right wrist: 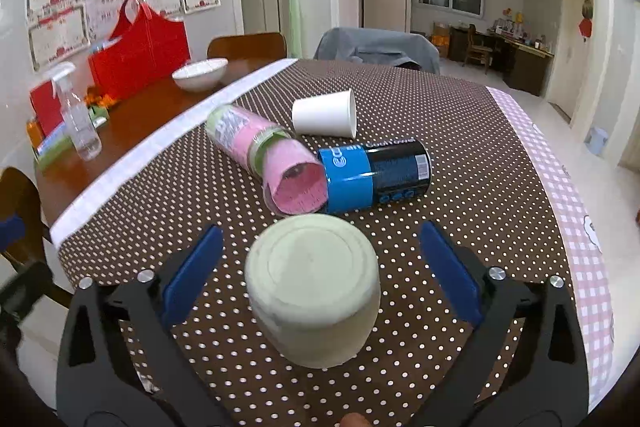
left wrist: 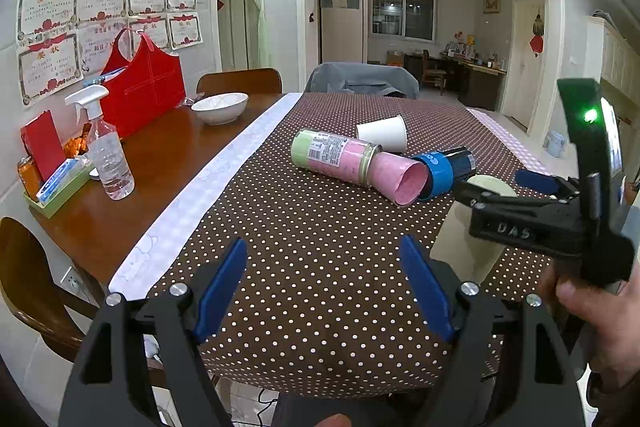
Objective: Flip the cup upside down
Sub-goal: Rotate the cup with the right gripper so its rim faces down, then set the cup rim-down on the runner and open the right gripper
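now the pale green cup (right wrist: 314, 291) stands upside down on the brown dotted tablecloth (right wrist: 480, 187), with its flat bottom facing up and its mouth on the cloth. it sits between the two blue pads of the right gripper (right wrist: 322, 275), but the pads are spread wide and both are apart from the cup, so nothing is pinched. in the left wrist view the same cup (left wrist: 464, 239) shows only partly, behind the black body of the right gripper (left wrist: 496, 183), which a hand (left wrist: 596, 311) holds at the right edge.

the left gripper (left wrist: 324, 291) is also spread open, its blue pads over the near part of the cloth with nothing between them.

further on the cloth three things lie on their sides. a pink and green can (right wrist: 250, 139) lies with a rolled pink paper (right wrist: 298, 179) at its end, and this paper touches a blue and black can (right wrist: 380, 173). just behind them lies a white paper cup (right wrist: 326, 115), with its mouth to the right.

on the bare wooden table (left wrist: 160, 163) at the left are a white bowl (left wrist: 220, 107), a clear spray bottle (left wrist: 106, 147) and a red bag (left wrist: 144, 83) near the wall.
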A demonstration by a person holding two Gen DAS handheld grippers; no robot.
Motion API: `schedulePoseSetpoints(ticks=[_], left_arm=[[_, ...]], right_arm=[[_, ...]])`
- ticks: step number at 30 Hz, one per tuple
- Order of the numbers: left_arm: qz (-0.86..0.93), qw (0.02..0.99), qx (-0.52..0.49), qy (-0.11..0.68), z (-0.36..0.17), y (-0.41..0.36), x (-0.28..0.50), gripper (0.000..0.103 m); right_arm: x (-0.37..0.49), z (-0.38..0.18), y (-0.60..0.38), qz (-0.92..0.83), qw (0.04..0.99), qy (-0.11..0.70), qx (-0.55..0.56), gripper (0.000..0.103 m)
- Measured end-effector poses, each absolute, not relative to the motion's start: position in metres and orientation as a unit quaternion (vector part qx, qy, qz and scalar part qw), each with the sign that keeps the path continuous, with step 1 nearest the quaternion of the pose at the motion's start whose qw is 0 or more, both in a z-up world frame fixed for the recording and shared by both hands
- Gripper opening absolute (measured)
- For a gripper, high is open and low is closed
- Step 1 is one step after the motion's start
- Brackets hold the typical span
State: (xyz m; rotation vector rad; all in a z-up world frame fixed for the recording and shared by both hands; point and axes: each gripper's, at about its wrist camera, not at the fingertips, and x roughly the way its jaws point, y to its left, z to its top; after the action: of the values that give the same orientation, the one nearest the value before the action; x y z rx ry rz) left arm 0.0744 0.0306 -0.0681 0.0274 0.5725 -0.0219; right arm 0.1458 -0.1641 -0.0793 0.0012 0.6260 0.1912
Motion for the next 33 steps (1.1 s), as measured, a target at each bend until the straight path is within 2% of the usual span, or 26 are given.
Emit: schedulePoseSetpoints(ticks=[19, 33], left_arm=[[-0.033, 0.970, 0.039, 0.239, -0.028, 0.009, 0.043, 0.078], [-0.041, 0.982, 0.042, 0.181, 0.014, -0.003, -0.004, 0.078]], right_arm=[[0.091, -0.025, -0.213, 0.104, 0.943, 0.282, 0.141, 0.097], [-0.013, 0.022, -0.204, 0.055, 0.980, 0.171, 0.084, 0.097]])
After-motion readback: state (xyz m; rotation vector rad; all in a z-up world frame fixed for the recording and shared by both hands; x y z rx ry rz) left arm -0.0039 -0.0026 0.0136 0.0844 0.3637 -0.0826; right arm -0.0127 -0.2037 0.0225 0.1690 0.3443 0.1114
